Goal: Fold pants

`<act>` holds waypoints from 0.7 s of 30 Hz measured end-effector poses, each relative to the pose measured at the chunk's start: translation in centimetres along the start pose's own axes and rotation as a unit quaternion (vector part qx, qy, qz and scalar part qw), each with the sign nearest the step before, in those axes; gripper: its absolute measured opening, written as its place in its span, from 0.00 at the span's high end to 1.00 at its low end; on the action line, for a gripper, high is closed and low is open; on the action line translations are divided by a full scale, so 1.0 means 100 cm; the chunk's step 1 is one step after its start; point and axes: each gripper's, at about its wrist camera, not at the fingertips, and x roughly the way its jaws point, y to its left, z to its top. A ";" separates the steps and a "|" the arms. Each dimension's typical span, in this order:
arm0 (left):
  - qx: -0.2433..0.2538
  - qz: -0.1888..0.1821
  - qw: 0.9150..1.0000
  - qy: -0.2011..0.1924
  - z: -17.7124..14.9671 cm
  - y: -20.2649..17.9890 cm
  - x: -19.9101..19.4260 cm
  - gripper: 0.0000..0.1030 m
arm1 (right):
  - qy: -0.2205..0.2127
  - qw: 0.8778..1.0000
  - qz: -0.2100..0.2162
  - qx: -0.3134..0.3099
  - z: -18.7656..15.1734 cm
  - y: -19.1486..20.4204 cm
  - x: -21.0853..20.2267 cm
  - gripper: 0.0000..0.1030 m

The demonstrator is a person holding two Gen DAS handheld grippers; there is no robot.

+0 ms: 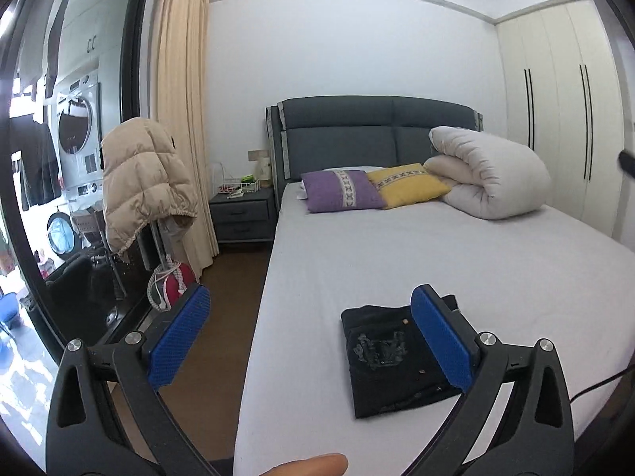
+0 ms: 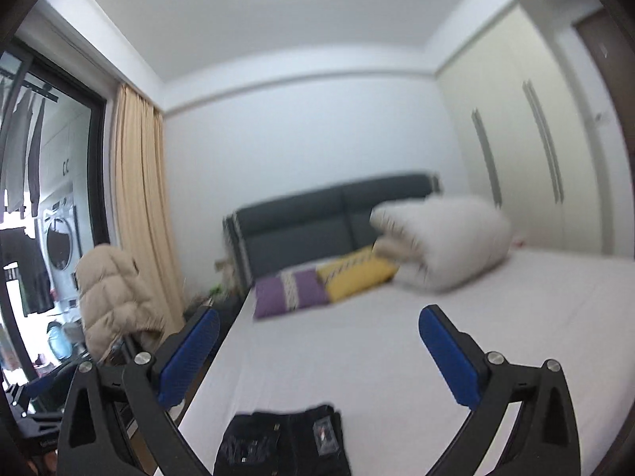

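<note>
In the left wrist view, the left gripper is held with fingers wide apart and empty above the bed; the folded black pants lie near the mattress's left edge, partly hidden by one blue pad. Bare sheet is seen beyond.

In the blurred right wrist view, the right gripper is likewise spread and empty; the pants are cut off by the frame's bottom.

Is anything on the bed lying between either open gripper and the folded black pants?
Nothing visible does. The pants lie alone on bare sheet; the left gripper and right gripper are both open above them. Pillows and duvet sit far back by the headboard.
</note>
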 end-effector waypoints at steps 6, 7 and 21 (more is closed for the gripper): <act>-0.025 -0.006 0.999 0.042 -0.007 0.004 -0.022 0.00 | 0.000 0.999 -0.012 -0.044 0.016 0.023 -0.030 0.00; -0.028 -0.007 0.998 0.056 -0.015 0.001 -0.019 0.00 | 0.017 0.999 -0.017 -0.048 0.011 0.028 -0.026 0.00; -0.032 -0.030 0.980 0.193 -0.124 -0.038 0.036 0.00 | 0.232 0.972 -0.009 -0.037 -0.109 0.045 0.003 0.00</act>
